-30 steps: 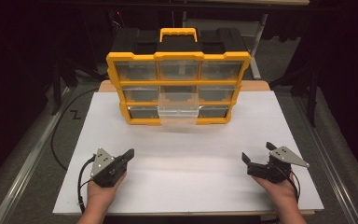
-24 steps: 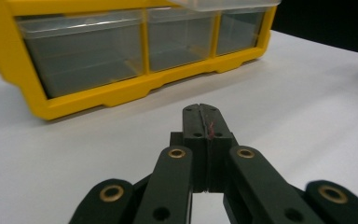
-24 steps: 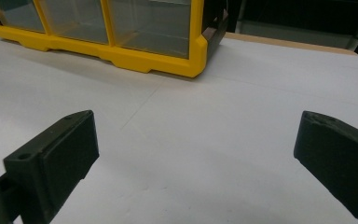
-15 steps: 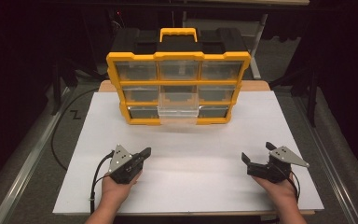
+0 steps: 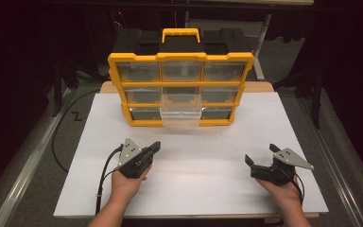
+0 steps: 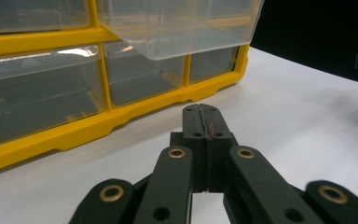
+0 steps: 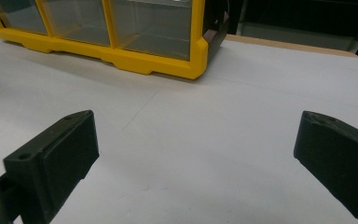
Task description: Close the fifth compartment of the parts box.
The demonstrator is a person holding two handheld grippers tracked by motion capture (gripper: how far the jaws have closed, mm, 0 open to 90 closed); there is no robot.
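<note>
white table [image 5: 208, 189] bears a yellow organizer [image 5: 182, 87]; dark room

Yellow drawer organizer [image 5: 180, 90] — middle drawer [image 5: 180, 115] out

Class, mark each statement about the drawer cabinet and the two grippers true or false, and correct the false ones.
1. The left gripper is shut. True.
2. The right gripper is shut on a drawer. False: it is open and holds nothing.
3. One drawer of the cabinet is pulled out. True: the middle one of the lower rows.
4. The cabinet has a yellow handle on top. True.
5. The cabinet lies on its back. False: it stands upright on the white table.
</note>
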